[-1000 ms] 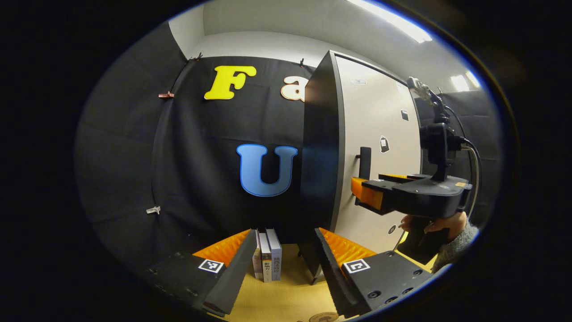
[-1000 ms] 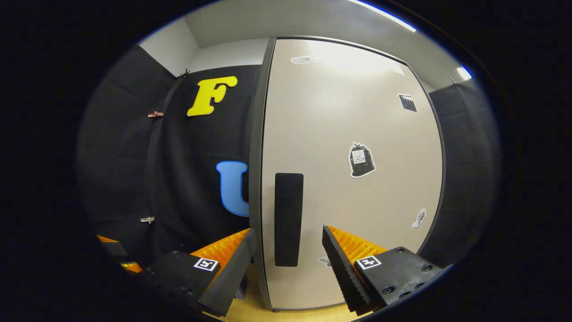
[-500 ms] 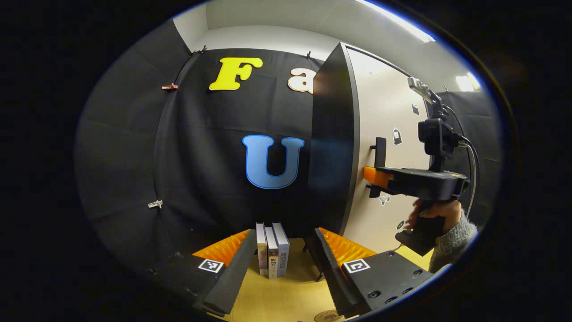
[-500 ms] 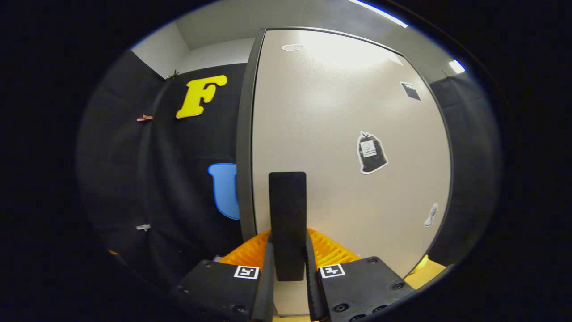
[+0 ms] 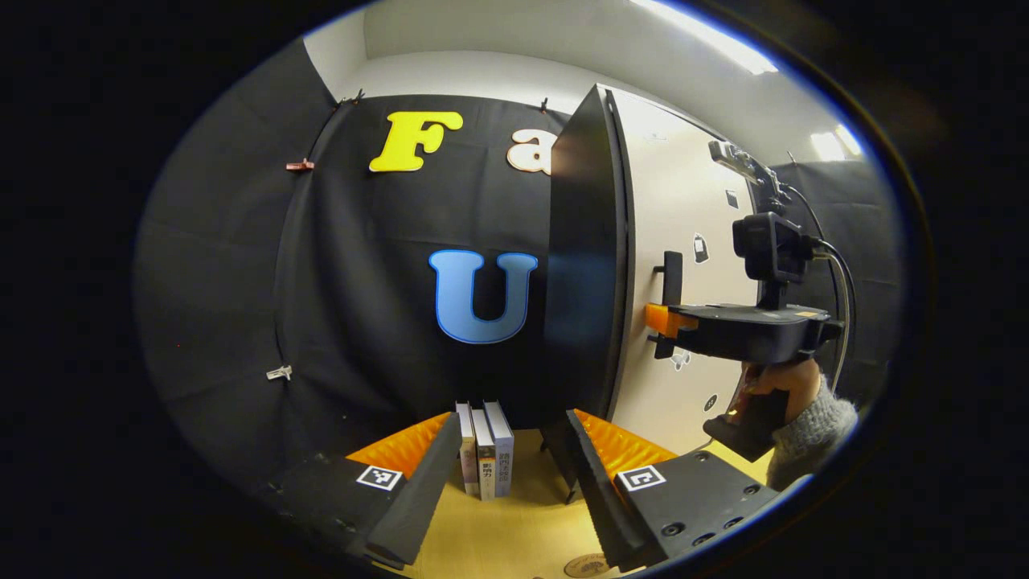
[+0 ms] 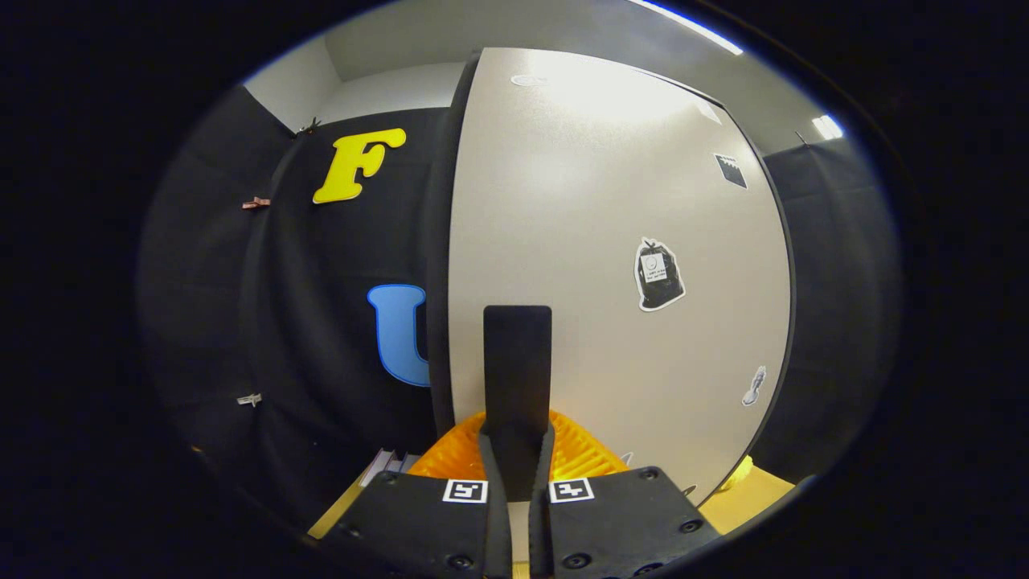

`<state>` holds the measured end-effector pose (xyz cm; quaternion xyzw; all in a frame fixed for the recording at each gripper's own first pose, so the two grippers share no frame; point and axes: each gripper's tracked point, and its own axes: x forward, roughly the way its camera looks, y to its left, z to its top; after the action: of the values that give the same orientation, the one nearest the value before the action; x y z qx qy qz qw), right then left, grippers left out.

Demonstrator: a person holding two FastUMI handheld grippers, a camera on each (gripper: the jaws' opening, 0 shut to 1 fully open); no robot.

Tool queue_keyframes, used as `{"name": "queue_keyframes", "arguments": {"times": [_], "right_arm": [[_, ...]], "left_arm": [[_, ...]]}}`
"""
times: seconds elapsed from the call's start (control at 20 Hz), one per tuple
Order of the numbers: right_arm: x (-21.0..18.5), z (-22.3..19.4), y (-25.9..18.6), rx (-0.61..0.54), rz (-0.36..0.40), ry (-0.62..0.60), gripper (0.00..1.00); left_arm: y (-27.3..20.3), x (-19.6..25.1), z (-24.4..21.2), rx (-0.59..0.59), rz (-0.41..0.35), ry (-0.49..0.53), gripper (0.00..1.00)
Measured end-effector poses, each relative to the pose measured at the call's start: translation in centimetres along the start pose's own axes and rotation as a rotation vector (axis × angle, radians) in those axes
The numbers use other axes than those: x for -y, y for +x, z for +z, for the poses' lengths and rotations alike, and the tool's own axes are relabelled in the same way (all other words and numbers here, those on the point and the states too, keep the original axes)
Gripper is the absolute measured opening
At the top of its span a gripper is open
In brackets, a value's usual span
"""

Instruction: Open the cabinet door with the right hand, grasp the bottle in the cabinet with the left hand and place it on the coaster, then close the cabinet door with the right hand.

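The cabinet stands on the wooden table, its dark side towards my left gripper. Its beige door carries a black vertical handle. My right gripper is shut on the lower part of that handle, a finger pressing on each side. In the left gripper view the right gripper meets the handle, with a hand holding it. My left gripper hangs open and empty to the cabinet's left. A round coaster lies at the bottom edge. The door hides the inside.
Three upright books stand on the table against the black cloth wall, just left of the cabinet, and show as books in the right gripper view. A small yellow object lies on the table by the cabinet's right corner.
My right gripper moved up to the door handle and shut on it, and it still holds it. The left gripper has barely shifted.
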<state>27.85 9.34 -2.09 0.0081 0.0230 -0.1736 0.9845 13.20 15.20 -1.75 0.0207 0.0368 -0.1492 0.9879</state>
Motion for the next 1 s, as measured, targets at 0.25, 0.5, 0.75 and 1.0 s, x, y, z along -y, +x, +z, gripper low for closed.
{"name": "queue_keyframes", "arguments": {"times": [0.25, 0.5, 0.75, 1.0], "right_arm": [[0.8, 0.9, -4.4, -0.004, 0.006, -0.014, 0.13], [3.6, 1.2, -9.4, -0.007, -0.019, -0.030, 0.13], [6.5, 1.4, -12.6, -0.014, -0.043, -0.014, 0.12], [9.4, 1.5, -15.0, -0.012, -0.091, -0.012, 0.12]], "left_arm": [[-2.1, 4.4, 0.2, 0.009, -0.083, -0.012, 0.82], [-2.8, 9.3, 0.1, -0.004, -0.222, -0.035, 0.82], [-2.9, 12.9, -0.2, -0.021, -0.327, -0.044, 0.82], [-2.1, 15.9, -1.2, -0.061, -0.413, -0.047, 0.82]]}}
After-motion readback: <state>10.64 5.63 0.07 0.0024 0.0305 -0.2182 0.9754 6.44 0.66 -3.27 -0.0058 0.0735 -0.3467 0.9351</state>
